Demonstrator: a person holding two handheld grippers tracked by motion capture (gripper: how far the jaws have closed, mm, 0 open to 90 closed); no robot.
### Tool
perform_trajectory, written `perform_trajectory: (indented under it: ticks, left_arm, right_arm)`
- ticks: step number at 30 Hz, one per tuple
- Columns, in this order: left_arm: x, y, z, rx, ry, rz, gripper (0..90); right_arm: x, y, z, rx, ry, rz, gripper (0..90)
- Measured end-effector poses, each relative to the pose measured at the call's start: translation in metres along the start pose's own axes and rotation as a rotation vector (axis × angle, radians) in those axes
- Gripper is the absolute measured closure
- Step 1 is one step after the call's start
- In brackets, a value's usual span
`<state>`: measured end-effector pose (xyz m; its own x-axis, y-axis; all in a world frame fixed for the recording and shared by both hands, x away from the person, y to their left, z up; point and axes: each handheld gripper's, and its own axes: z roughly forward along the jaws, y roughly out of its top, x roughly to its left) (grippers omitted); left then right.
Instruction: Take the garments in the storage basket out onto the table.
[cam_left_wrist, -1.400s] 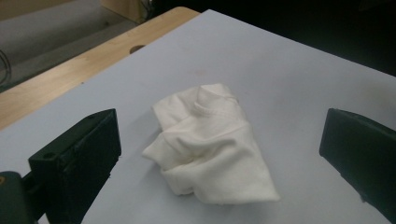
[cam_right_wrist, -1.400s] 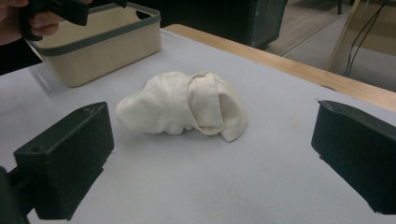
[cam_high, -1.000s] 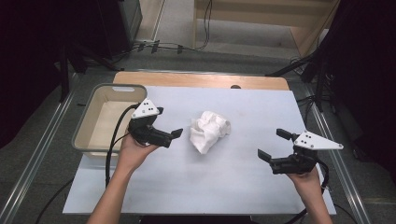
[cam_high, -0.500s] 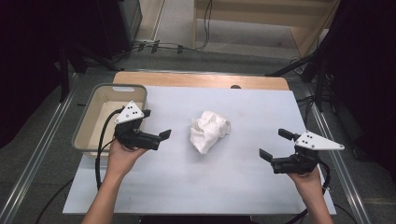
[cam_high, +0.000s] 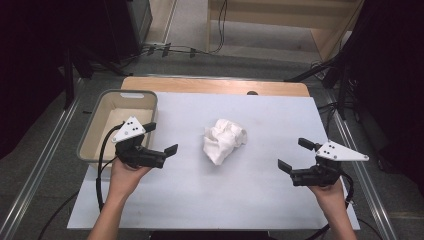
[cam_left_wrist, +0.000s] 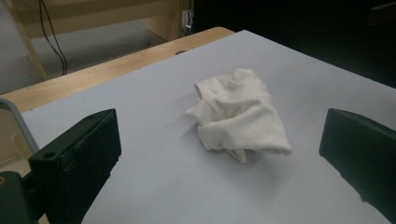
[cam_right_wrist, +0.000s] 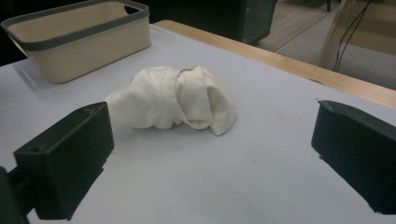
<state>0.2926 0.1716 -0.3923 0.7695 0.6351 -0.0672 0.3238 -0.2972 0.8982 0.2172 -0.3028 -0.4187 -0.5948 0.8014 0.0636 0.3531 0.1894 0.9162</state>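
Observation:
A crumpled white cloth (cam_high: 224, 140) lies in the middle of the pale table sheet (cam_high: 250, 200). My left gripper (cam_high: 161, 138) is held open to the cloth's left, next to the basket, with nothing between its fingers. In the left gripper view the cloth (cam_left_wrist: 240, 112) lies ahead of the wide-apart jaws of that gripper (cam_left_wrist: 218, 137). My right gripper (cam_high: 292, 154) is open over the table's right side, a hand's width from the cloth. In the right gripper view the cloth (cam_right_wrist: 173, 100) sits beyond the spread jaws of this gripper (cam_right_wrist: 212, 135).
A beige basket with a grey rim (cam_high: 117, 94) stands at the table's left edge, and nothing shows inside it; the right gripper view has the basket (cam_right_wrist: 79, 35) at the far left. A wooden strip (cam_high: 215, 85) runs along the table's far edge.
My left gripper has drawn back to the left, away from the cloth and toward the basket. The right gripper and the cloth have stayed put.

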Motion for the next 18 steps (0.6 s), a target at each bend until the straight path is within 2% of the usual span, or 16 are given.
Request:
perform_trajectory:
  ticks: [8,18]
  left_arm:
    - [0.000,-0.005,-0.004,-0.014,0.010,0.003,0.0]
    - [0.005,-0.012,-0.011,-0.008,0.029,0.003,0.0]
  right_arm:
    - [0.000,0.000,-0.001,-0.006,0.002,-0.001,0.0]
    - [0.001,0.001,-0.001,-0.011,0.007,-0.005,0.0]
